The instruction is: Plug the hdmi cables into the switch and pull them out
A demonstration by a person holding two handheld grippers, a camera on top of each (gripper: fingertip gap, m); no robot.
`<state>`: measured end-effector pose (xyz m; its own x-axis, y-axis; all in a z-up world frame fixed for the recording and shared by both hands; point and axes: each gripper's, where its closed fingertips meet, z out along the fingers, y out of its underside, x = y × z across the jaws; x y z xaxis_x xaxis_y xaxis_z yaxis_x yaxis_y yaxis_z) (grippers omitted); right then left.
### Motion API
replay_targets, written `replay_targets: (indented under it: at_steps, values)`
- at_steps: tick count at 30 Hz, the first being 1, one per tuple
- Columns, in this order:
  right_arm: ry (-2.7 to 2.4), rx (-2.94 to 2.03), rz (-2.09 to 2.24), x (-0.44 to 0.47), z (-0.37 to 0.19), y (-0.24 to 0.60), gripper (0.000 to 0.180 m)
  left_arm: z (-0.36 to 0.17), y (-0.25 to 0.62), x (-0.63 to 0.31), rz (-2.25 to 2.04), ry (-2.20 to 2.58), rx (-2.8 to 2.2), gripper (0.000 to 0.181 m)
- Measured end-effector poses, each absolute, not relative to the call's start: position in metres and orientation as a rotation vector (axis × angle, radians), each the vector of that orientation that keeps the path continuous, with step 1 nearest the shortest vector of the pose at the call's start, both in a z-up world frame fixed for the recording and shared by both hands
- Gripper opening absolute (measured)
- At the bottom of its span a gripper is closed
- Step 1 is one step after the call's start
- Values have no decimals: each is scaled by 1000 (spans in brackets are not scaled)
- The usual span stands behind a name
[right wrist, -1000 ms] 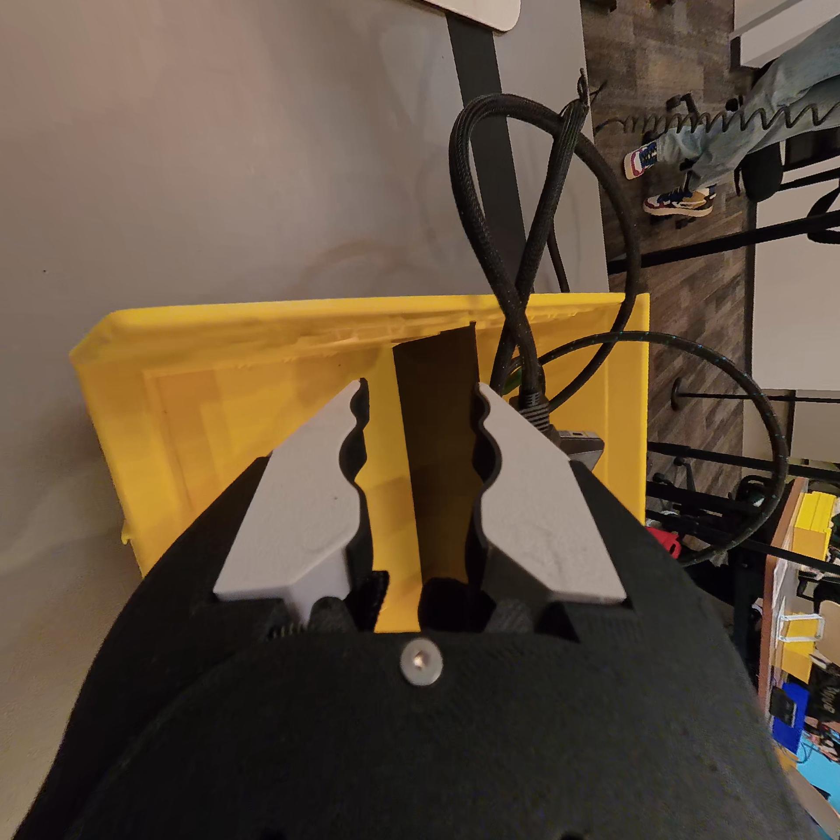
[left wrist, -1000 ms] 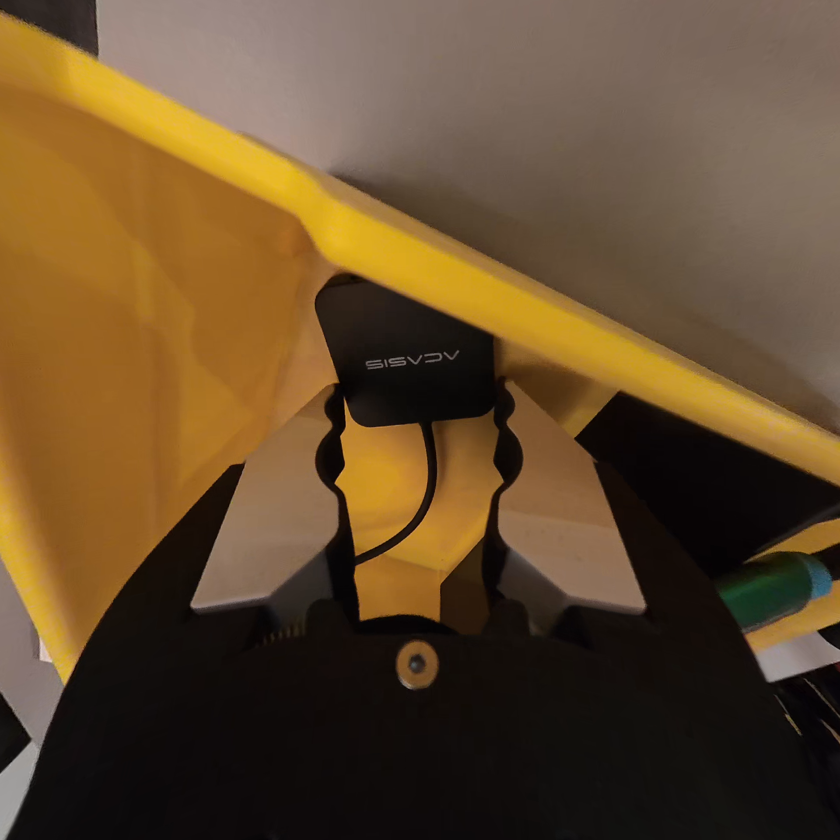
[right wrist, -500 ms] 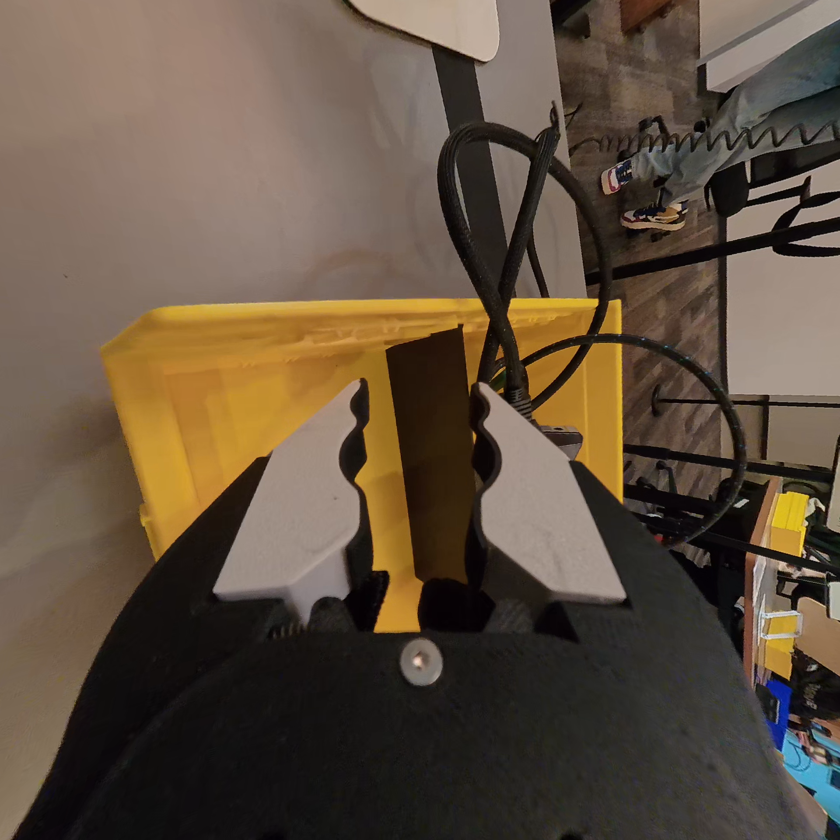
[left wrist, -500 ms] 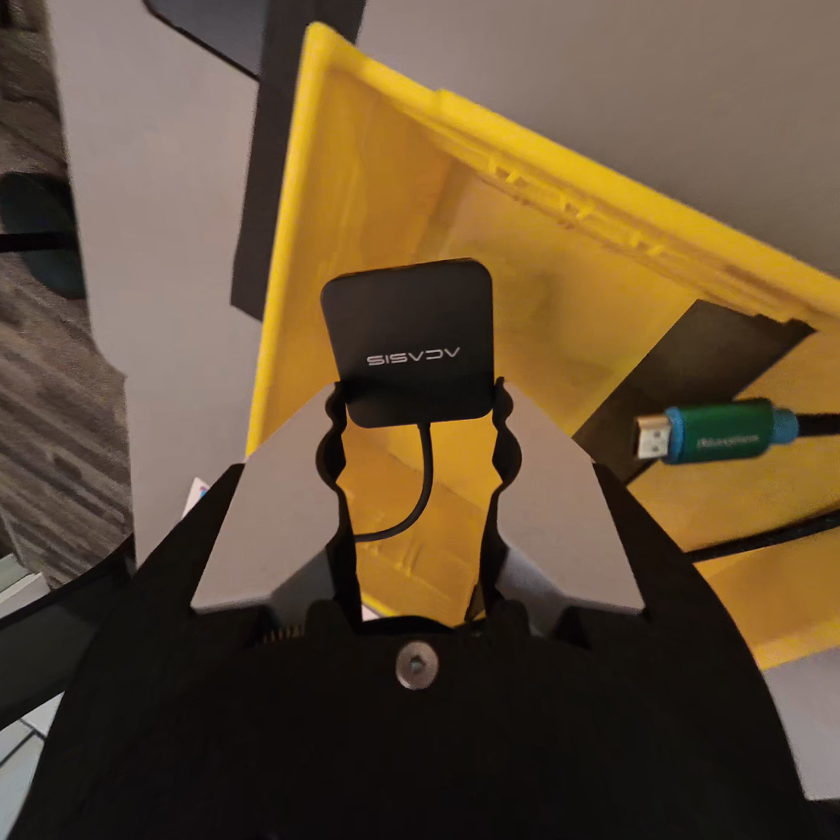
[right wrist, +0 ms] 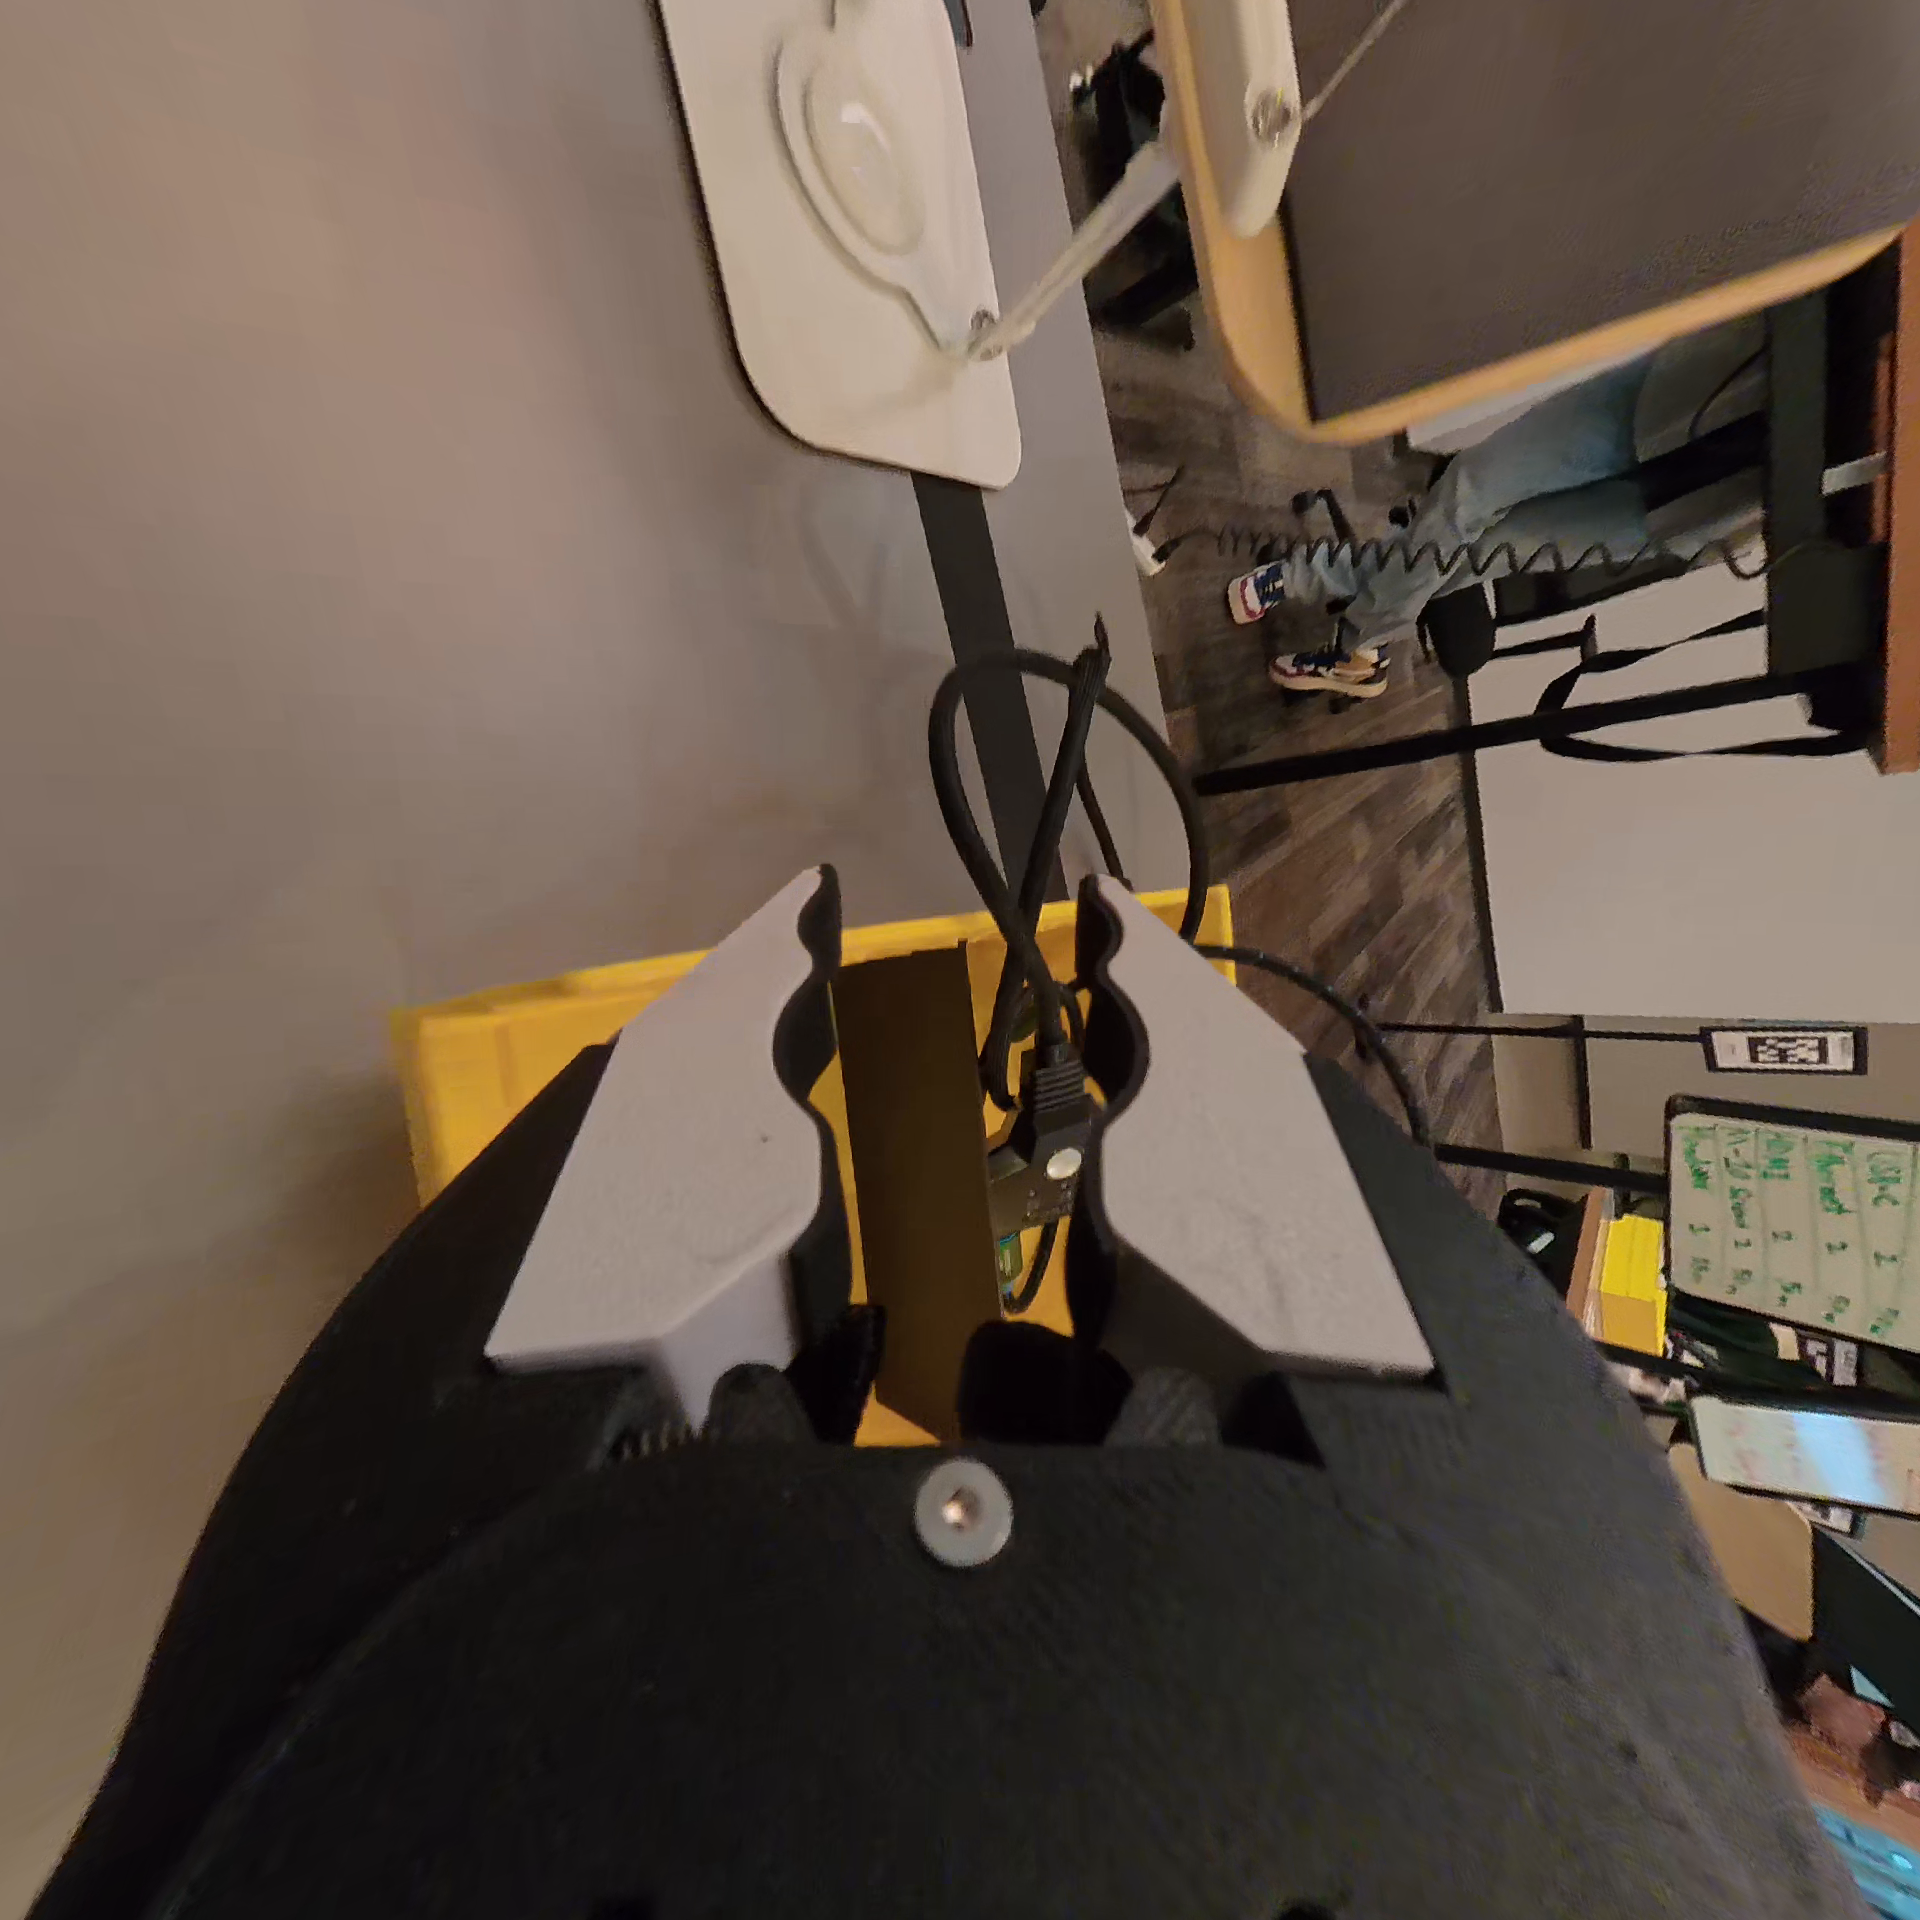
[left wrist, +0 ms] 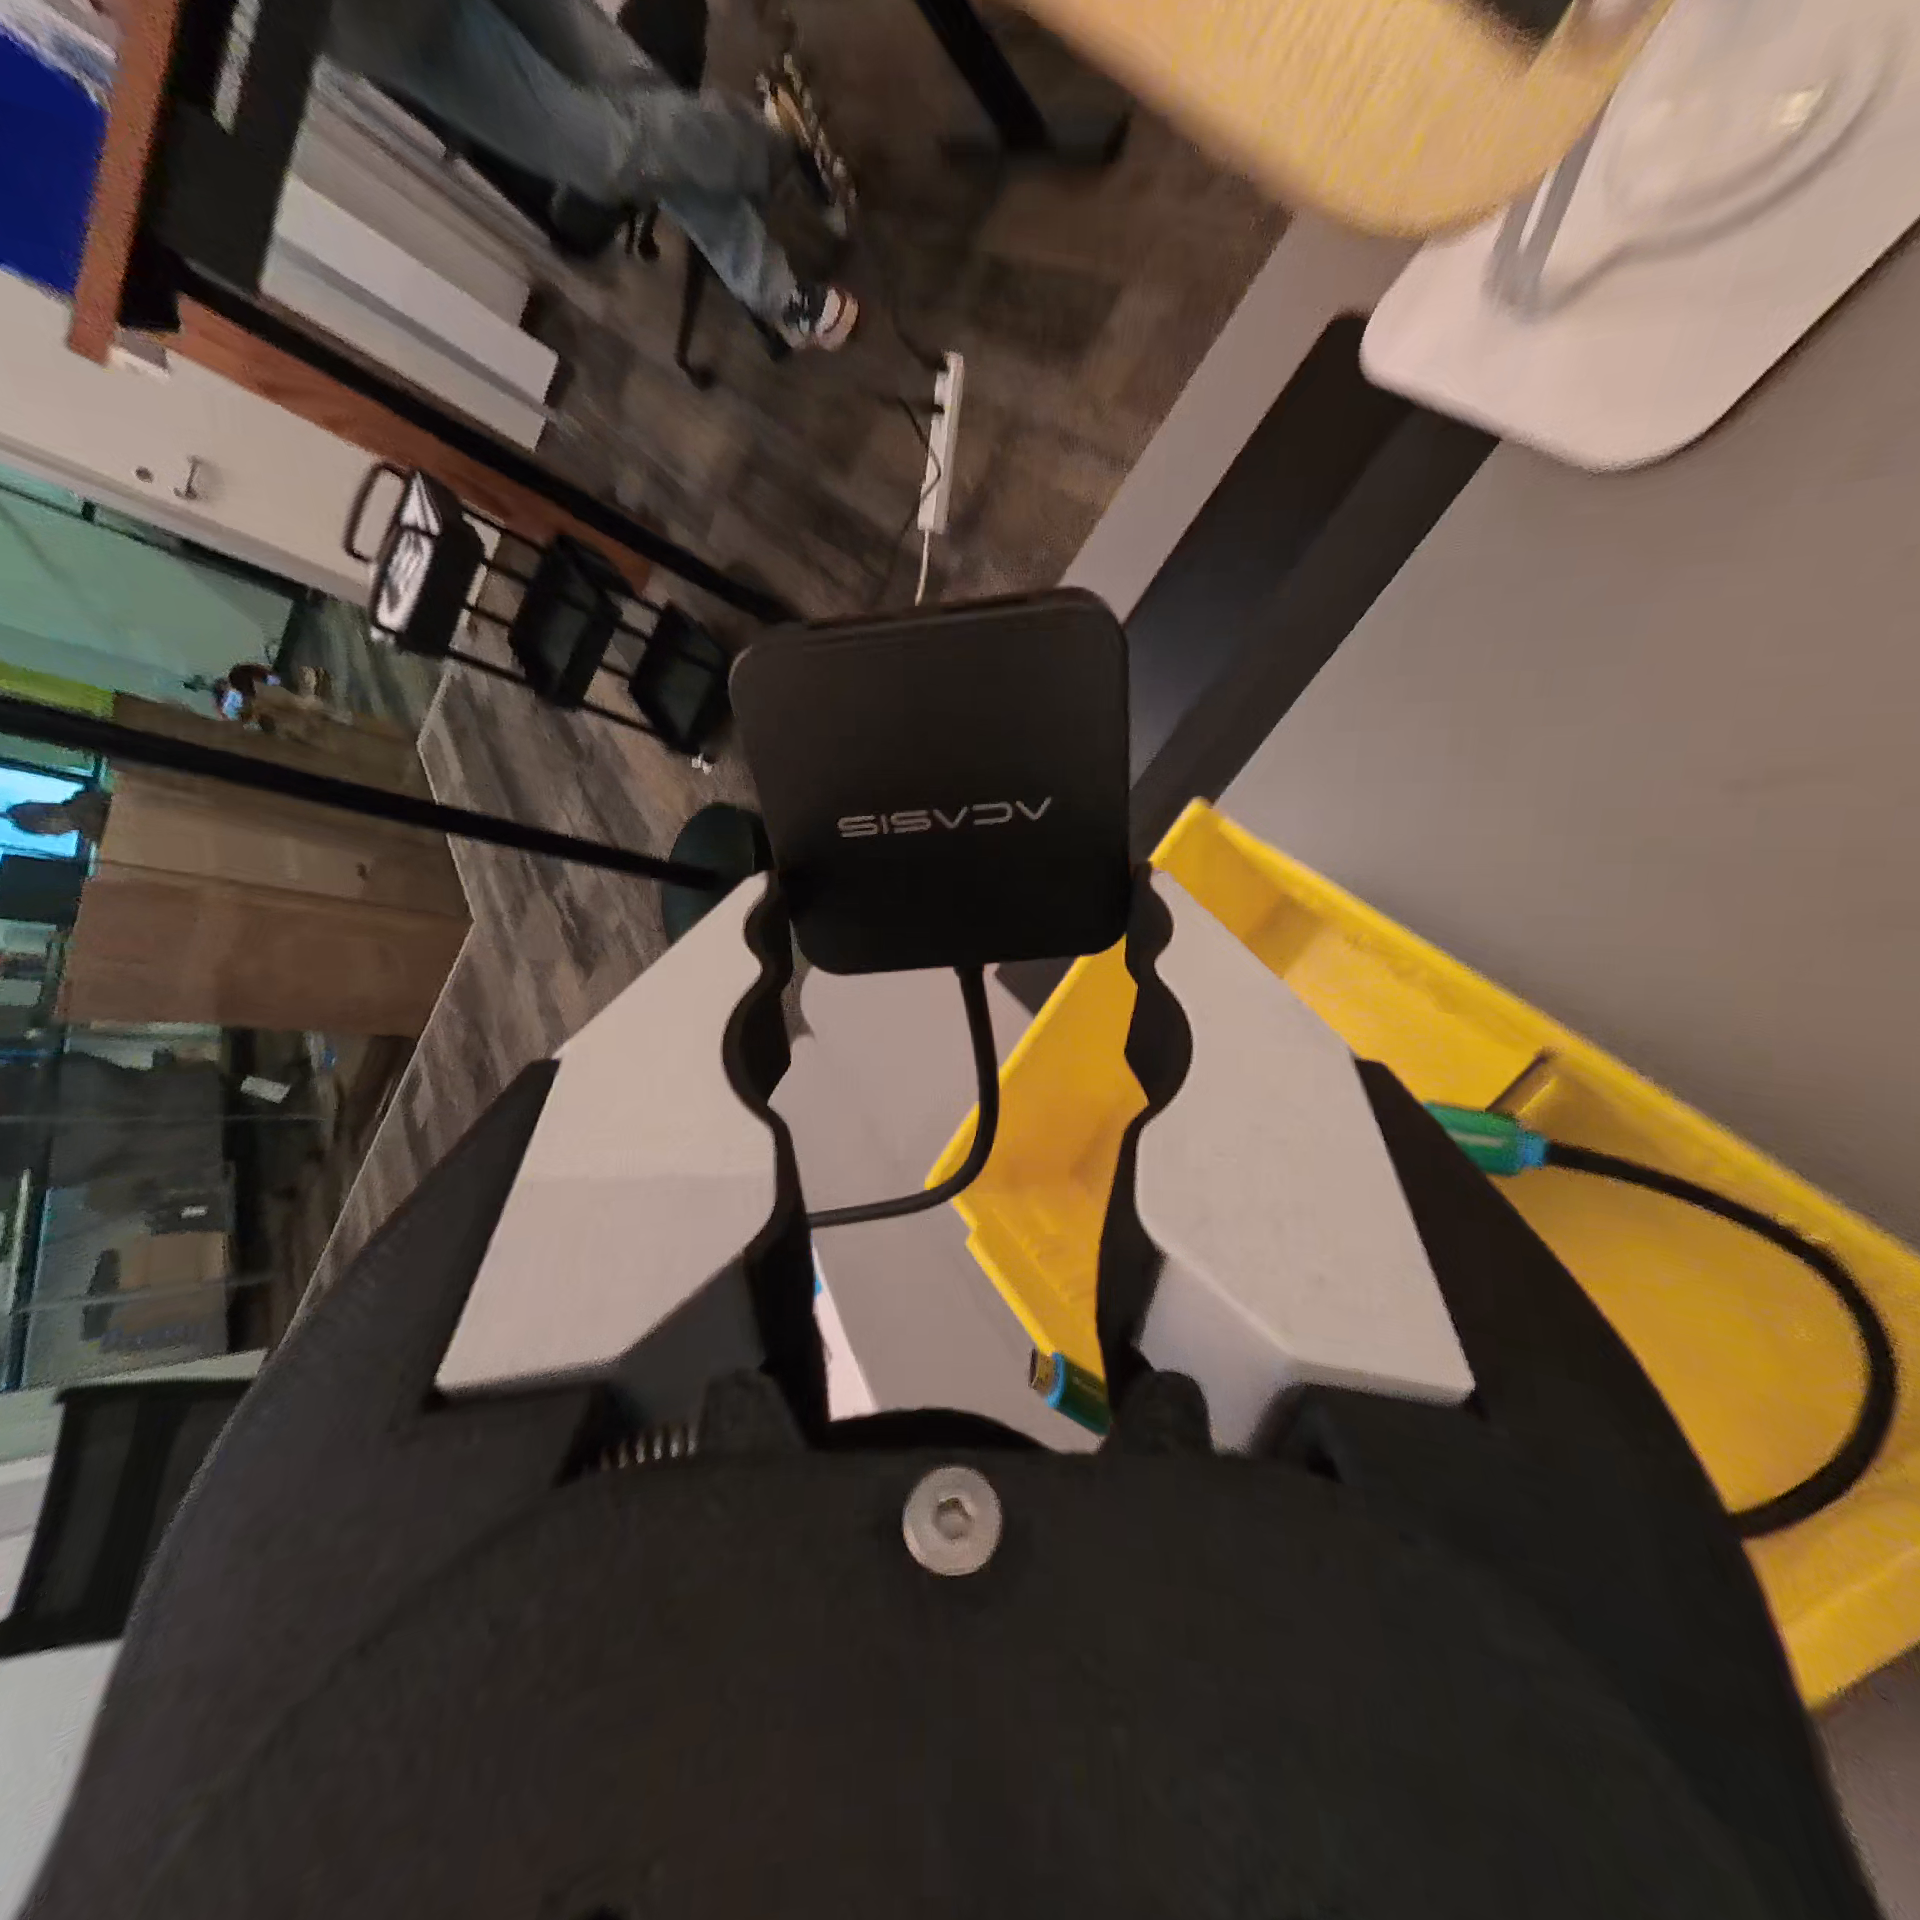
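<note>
The left tool (left wrist: 951, 904) pinches the black switch (left wrist: 930, 779) aloft beyond the worktop's (left wrist: 1662, 727) edge, while the right tool (right wrist: 956, 904), spread and empty, must next grab a green-plugged hdmi cable (left wrist: 1481, 1140) from the yellow bin (left wrist: 1299, 935).

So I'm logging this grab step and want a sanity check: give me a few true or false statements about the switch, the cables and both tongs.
1. The left tongs grip the black switch. True.
2. A green-ended HDMI cable is plugged into the switch. False: its plug lies in the yellow bin.
3. The right tongs hold a cable. False: they are open and hold nothing.
4. A thin black lead hangs from the switch. True.
</note>
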<state>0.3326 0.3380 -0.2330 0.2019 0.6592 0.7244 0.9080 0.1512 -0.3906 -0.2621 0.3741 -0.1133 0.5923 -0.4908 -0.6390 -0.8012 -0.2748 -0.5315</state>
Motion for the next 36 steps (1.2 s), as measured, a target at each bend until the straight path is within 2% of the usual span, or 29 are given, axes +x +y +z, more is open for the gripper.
replay_targets:
  at_steps: [5, 11, 21, 29, 36]
  values:
    - [-1537, -1506, -319, 307, -220, 321, 44, -71, 356, -193, 351, 1099, -1793, 63]
    - [-1563, -1421, -242, 275, -213, 297, 45, -92, 328, -88, 213, 1375, -1733, 63]
    - [-1578, -1438, -159, 267, -236, 278, 45, -238, 259, 74, -81, 1929, -1659, 63]
    - [-1608, -1450, -99, 261, -258, 265, 46, -353, 219, 96, -77, 2300, -1651, 63]
    - [-1630, -1453, -61, 253, -271, 260, 45, -389, 194, 99, -232, 2386, -1703, 63]
